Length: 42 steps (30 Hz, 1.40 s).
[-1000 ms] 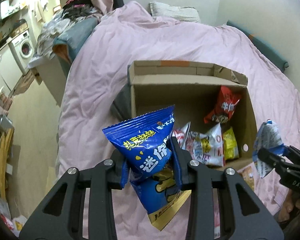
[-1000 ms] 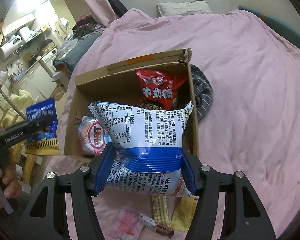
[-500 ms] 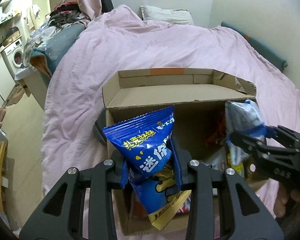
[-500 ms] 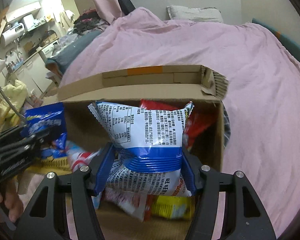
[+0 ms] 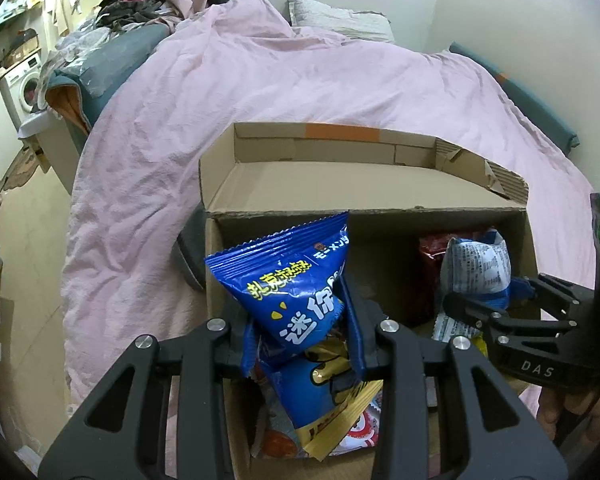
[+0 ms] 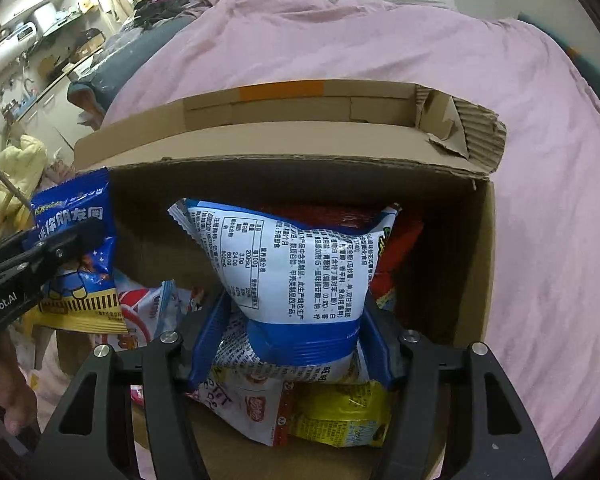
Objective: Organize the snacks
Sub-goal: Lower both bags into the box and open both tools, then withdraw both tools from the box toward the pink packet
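Left wrist view has your left gripper (image 5: pixel 300 316) clamped on a dark blue snack bag (image 5: pixel 296 292) with yellow and white lettering, fingers (image 5: pixel 354 324) pinching it from both sides, bag poking up and hanging down over the near left part of the open cardboard box (image 5: pixel 340 184). That box sits on the bed, on a pink duvet (image 5: pixel 260 80), with its lid flap folded back toward the far side.

Off to the right in the same view you can see your right gripper (image 5: pixel 480 300) gripping a white and blue snack bag (image 5: pixel 476 268), held inside the box's right half, just in front of a red packet (image 5: pixel 430 260) leaning at the back wall.

Right wrist view backs that up: the white and blue bag (image 6: pixel 296 276) is squeezed tight between the fingers (image 6: pixel 376 344), nutrition label facing you, hovering above a yellow packet (image 6: pixel 340 416) and a white packet with red print (image 6: pixel 244 404) lying on the box floor. The red one (image 6: pixel 396 256) peeks out behind it. Your left gripper (image 6: pixel 52 256) shows at the left edge with the dark blue bag (image 6: pixel 76 240) over the box's left side, above another white and red packet (image 6: pixel 140 304).
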### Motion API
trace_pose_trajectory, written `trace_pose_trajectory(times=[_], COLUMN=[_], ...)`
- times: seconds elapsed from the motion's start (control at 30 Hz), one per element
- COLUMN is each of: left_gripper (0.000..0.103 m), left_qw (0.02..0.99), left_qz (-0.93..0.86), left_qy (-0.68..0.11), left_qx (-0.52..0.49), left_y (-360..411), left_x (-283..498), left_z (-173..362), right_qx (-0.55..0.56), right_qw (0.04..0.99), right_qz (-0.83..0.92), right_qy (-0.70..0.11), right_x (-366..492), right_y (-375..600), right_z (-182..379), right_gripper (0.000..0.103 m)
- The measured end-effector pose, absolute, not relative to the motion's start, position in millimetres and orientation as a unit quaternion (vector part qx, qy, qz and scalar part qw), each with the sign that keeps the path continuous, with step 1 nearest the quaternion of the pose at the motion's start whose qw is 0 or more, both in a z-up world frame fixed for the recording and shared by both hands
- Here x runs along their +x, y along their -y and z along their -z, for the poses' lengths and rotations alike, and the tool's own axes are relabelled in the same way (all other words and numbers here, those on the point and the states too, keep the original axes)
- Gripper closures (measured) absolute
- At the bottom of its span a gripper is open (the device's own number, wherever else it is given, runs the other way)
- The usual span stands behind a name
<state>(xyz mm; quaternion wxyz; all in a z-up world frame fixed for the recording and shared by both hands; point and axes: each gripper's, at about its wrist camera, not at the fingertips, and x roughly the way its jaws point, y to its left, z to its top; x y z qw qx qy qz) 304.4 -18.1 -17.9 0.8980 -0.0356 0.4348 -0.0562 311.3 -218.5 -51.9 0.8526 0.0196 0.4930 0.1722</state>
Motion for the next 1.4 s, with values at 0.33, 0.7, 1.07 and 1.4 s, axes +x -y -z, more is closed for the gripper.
trace_pose_trajectory(times=[0.33, 0.7, 1.07, 1.4], left_gripper=[0.041, 0.021, 0.021, 0.021], left_qw=[0.901, 0.904, 0.906, 0.908], left_qz=[0.071, 0.071, 0.071, 0.057], left_qy=[-0.427, -0.419, -0.415, -0.413], left_qx=[-0.031, -0.047, -0.043, -0.040], left_y=[25, 19, 22, 19], left_x=[303, 299, 291, 267], left_z=[16, 11, 9, 6], right_qx=[0.058, 0.075, 0.084, 0.086], right_qw=[0.866, 0.884, 0.885, 0.887], right_qz=[-0.213, -0.172, -0.173, -0.165], right_qy=[-0.449, -0.428, -0.425, -0.423], right_x=[301, 297, 283, 262], right_y=[224, 246, 254, 262], right_z=[27, 13, 4, -7], right_gripper=[0.011, 0.012, 0.012, 0.012])
